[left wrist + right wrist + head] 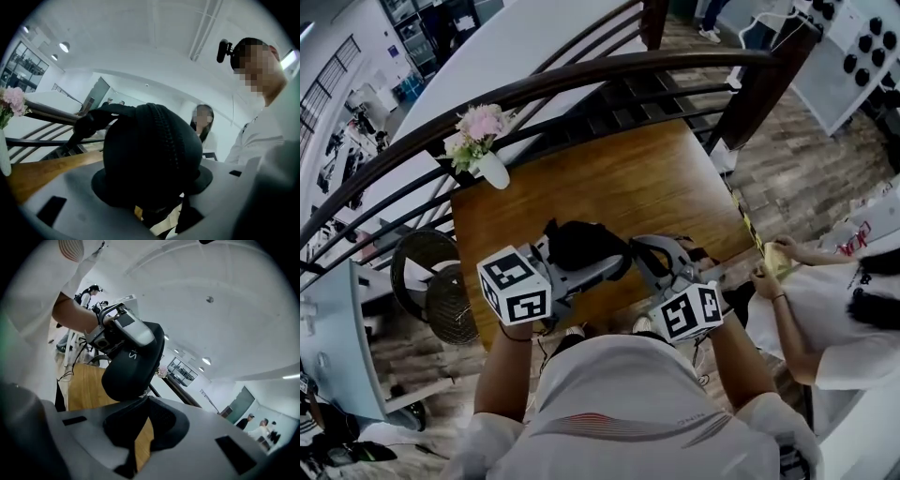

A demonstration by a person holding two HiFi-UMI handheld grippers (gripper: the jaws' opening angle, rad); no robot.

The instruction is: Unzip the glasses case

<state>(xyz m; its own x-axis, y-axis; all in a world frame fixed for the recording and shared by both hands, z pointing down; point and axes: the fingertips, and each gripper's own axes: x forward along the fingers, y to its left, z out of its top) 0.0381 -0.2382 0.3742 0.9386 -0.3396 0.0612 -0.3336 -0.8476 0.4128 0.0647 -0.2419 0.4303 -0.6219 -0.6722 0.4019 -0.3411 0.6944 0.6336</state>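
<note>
Glasses case point(132, 365), black, with white "S" lettering.

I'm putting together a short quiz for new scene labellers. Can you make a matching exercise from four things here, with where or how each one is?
Things:
1. glasses case
2. vase of flowers
3. fan
4. right gripper

Places or states:
A. off the table, beside its left edge
B. jaws shut, tips at the case's edge
C. clamped in the left gripper
D. at the table's far left corner

Pairs: 1-C, 2-D, 3-A, 4-B
</note>
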